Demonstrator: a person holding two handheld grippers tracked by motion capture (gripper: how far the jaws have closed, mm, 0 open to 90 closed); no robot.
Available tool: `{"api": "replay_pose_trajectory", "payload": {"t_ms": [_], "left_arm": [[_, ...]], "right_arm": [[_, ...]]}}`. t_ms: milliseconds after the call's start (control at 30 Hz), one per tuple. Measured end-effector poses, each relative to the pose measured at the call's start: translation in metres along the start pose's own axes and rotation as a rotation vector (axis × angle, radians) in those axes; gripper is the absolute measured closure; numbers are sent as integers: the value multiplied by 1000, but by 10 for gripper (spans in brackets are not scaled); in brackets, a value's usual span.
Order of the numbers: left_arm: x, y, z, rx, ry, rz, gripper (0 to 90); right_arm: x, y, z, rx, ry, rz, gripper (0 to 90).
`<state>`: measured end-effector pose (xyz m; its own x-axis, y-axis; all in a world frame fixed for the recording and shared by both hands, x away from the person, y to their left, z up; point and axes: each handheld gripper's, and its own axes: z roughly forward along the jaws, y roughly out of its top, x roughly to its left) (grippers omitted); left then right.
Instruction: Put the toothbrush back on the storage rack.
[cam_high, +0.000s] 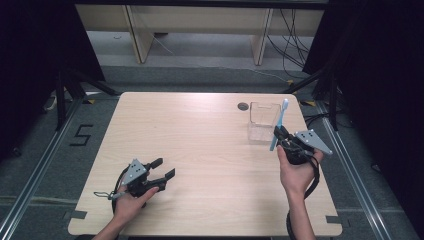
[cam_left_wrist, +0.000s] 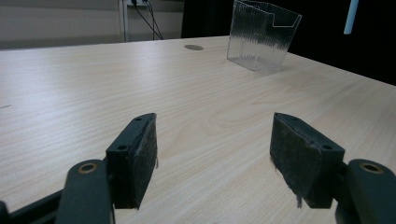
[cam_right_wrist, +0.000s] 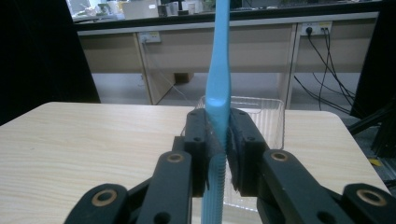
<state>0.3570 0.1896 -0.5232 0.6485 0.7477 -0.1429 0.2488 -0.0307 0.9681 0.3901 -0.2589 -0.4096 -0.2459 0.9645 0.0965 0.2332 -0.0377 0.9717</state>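
Right gripper view: light-blue toothbrush (cam_right_wrist: 218, 93) pinched upright between the two black pads of the right gripper (cam_right_wrist: 218, 149), ribbed lower handle hanging below the pads, long upper part rising out of frame. High view: same toothbrush (cam_high: 280, 124) held clear of the table (cam_high: 200, 150), slightly tilted, just at the near right corner of the clear plastic container (cam_high: 263, 122), white tip uppermost. Right gripper (cam_high: 281, 136) closed on the mid-handle, hand beneath it at the table's right side. Step in hand, judged: lowering the toothbrush into the container. For a clean drop: carry a little further over the open top, keep the handle near vertical, bring the lower end inside the walls before loosening the pads, since a thin clear container probably tips if nudged at the rim. Left gripper view: container (cam_left_wrist: 261, 39) well apart across bare wood. Left gripper (cam_high: 164, 169) resting near the table's front left, jaws spread wide, nothing between them; free to steady the container if needed.
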Motion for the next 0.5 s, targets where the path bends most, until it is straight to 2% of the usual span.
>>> {"api": "replay_pose_trajectory", "payload": {"t_ms": [33, 167, 200, 233, 267, 400, 500], "left_arm": [[0, 0, -1, 12, 6, 3, 316], [0, 0, -1, 8, 4, 1, 316], [0, 0, 1, -8, -5, -3, 316], [0, 0, -1, 12, 7, 2, 316], [0, 0, 0, 9, 5, 2, 316], [0, 0, 0, 10, 3, 3, 317], [0, 0, 0, 4, 1, 1, 316]], "right_arm": [[0, 0, 0, 5, -5, 6, 794], [-2, 3, 3, -11, -8, 8, 794], [-2, 3, 3, -11, -8, 8, 794], [-3, 4, 4, -14, -15, -2, 794], [-2, 4, 5, -19, -7, 8, 794], [-3, 5, 7, -20, -15, -1, 794], [-4, 5, 9, -15, -19, 14, 794]]}}
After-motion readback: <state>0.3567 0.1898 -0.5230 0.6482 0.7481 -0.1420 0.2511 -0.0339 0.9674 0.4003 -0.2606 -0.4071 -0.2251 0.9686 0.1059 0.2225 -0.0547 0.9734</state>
